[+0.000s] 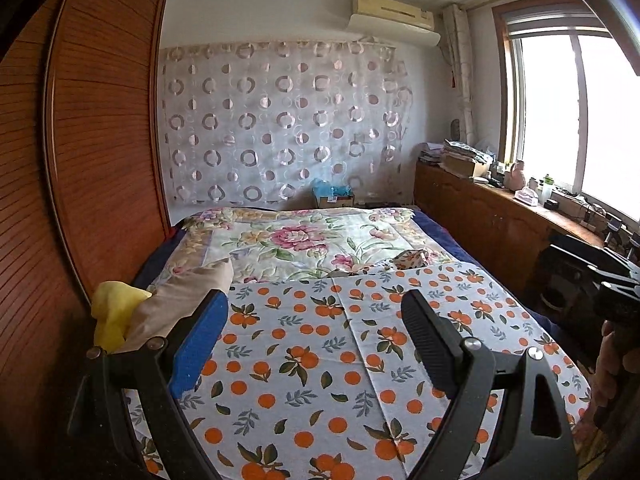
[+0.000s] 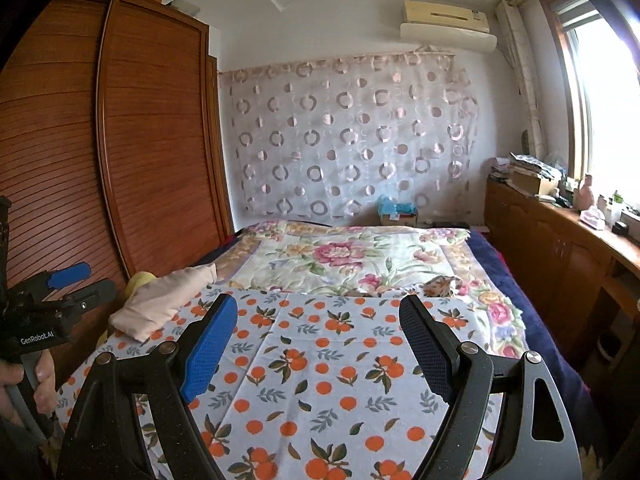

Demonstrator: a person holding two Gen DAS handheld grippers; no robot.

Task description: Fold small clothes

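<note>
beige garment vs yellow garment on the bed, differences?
The beige garment is the larger, a long rumpled heap reaching onto the orange-print cloth; the yellow garment is a small bright bunch at the bed's left edge, mostly tucked behind the beige one. Both are unfolded and neither is gripped.

Orange-print sheet [image 1: 320,360]: thin matt woven cloth, creased along fold lines; the flowered quilt [image 1: 304,240] beyond it is softer, puffed cloth, and the beige garment [image 2: 160,304] at the sheet's edge is smooth, limp cloth beside a yellow cloth [image 1: 112,312]. Wardrobe [image 1: 100,140]: reddish wood with fine ribbed slats and a low sheen; wall curtain [image 2: 352,140] is sheer fabric with shiny satin rings. Left gripper [image 1: 316,328] fingers are matt black plastic with bright metal pins, one pad [image 1: 202,344] blue and dimpled, the other ribbed black.
</note>
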